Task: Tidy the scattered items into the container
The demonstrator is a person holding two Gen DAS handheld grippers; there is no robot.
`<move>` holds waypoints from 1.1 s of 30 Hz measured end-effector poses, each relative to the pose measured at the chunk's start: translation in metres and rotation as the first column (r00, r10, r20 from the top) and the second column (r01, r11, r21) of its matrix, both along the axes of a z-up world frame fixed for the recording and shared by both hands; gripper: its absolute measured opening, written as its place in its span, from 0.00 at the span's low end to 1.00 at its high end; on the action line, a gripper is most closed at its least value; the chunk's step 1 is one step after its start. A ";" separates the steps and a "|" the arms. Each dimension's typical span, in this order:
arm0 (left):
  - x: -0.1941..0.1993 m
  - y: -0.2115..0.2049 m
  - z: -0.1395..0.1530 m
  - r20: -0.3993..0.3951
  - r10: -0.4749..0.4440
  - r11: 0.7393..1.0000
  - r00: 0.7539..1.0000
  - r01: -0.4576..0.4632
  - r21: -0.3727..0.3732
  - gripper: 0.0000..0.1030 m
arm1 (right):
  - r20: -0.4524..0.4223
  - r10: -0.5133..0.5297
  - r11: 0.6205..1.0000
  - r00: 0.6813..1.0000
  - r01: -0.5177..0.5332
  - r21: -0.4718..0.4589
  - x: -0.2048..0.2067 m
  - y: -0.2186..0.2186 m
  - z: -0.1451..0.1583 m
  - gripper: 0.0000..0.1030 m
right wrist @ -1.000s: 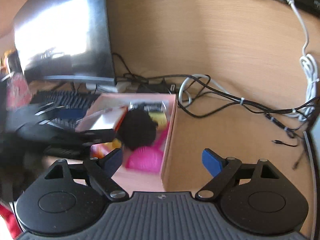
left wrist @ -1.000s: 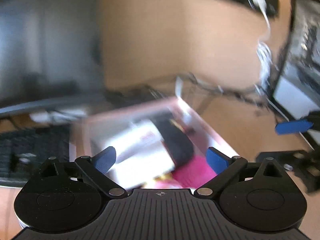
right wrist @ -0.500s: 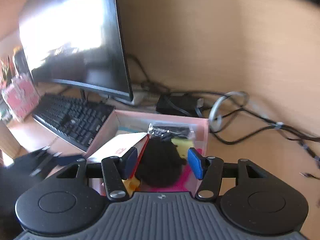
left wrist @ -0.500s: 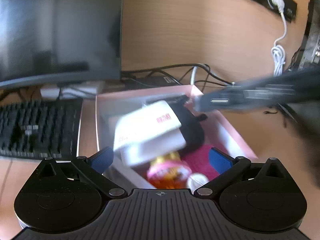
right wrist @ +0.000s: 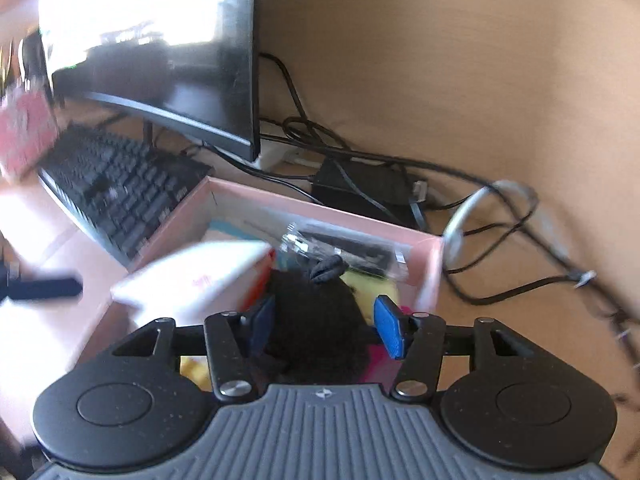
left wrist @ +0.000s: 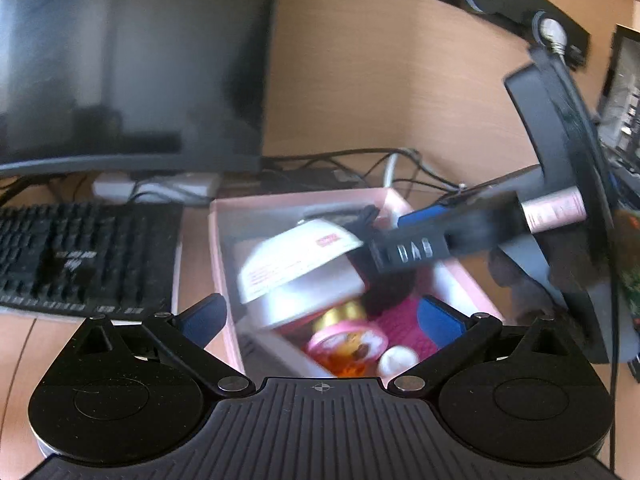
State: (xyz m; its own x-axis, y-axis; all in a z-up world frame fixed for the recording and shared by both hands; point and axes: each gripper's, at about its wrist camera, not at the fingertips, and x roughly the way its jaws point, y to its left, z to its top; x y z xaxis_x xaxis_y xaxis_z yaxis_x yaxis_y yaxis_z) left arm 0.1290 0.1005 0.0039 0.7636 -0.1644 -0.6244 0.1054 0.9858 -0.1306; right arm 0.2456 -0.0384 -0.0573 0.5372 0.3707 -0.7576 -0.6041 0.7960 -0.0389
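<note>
Now the right gripper (right wrist: pixel 326 326) sits low over the pink box (right wrist: pixel 434 276) with its 2 blue pads narrowed to either side of a black fuzzy thing (right wrist: pixel 316 320) lying among the other items. A second ago those jaws stood wide and well back from the box, above bare tabletop (right wrist: pixel 500 304); since then the gripper has swung in over the contents and the jaws have drawn in to roughly half that width, where they have settled. Whether the pads actually press on the black thing cannot be told from this blurred view: it fills the gap between them, but contact is not clear.

The left gripper (left wrist: pixel 320 318) is wide open and holds nothing, hovering at the near end of the box much as it did before. Between its pads the left wrist view shows a white carton (left wrist: pixel 298 258) tilted across the box, a small tub with a pink rim (left wrist: pixel 346 342) and a magenta item (left wrist: pixel 400 324), all inside the walls. The right gripper crosses that view as a dark blurred bar.

The box stands between the keyboard (left wrist: pixel 80 256) and a tangle of cables (right wrist: pixel 400 168), in front of the monitor (right wrist: pixel 160 60). Judging by this, most items are already in, and the right gripper is probably resettling the black thing inside the box rather than fetching a new one
</note>
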 end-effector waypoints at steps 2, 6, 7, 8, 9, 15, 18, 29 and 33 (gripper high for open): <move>0.008 -0.008 0.001 0.005 -0.060 0.998 0.998 0.060 0.001 1.00 | 0.060 -0.009 0.999 0.998 0.011 -0.045 -0.008 -0.006 0.003 0.53; 0.031 -0.024 -0.014 -0.028 -0.169 0.986 0.985 0.169 0.003 1.00 | 0.084 -0.044 0.998 0.995 0.048 -0.046 -0.006 -0.020 0.010 0.52; 0.037 -0.026 -0.020 -0.049 -0.177 0.984 0.983 0.177 -0.005 1.00 | 0.091 -0.054 0.997 0.994 0.059 -0.052 -0.005 -0.022 0.011 0.52; 0.043 -0.026 -0.027 -0.076 -0.178 0.984 0.981 0.177 -0.022 1.00 | 0.094 -0.063 0.996 0.994 0.068 -0.056 -0.003 -0.025 0.012 0.52; 0.050 -0.025 -0.035 -0.105 -0.175 0.984 0.979 0.171 -0.046 1.00 | 0.090 -0.070 0.996 0.993 0.076 -0.054 -0.002 -0.028 0.012 0.52; 0.056 -0.013 -0.037 -0.141 -0.155 0.986 0.978 0.144 -0.084 1.00 | 0.058 -0.090 0.995 0.994 0.088 0.043 -0.001 -0.046 0.022 0.52; 0.039 -0.008 -0.024 -0.115 -0.138 0.989 0.984 0.130 -0.076 1.00 | 0.063 -0.085 0.994 0.994 0.081 0.073 -0.009 -0.050 0.029 0.52; -0.048 0.011 -0.033 -0.093 0.063 0.988 0.994 -0.049 0.145 1.00 | 0.101 0.022 0.998 0.995 -0.028 0.061 -0.102 -0.078 0.010 0.77; -0.034 0.019 -0.043 -0.116 0.143 0.968 0.983 -0.115 0.224 1.00 | 0.144 0.022 0.997 0.989 -0.012 -0.072 -0.114 -0.069 -0.021 0.75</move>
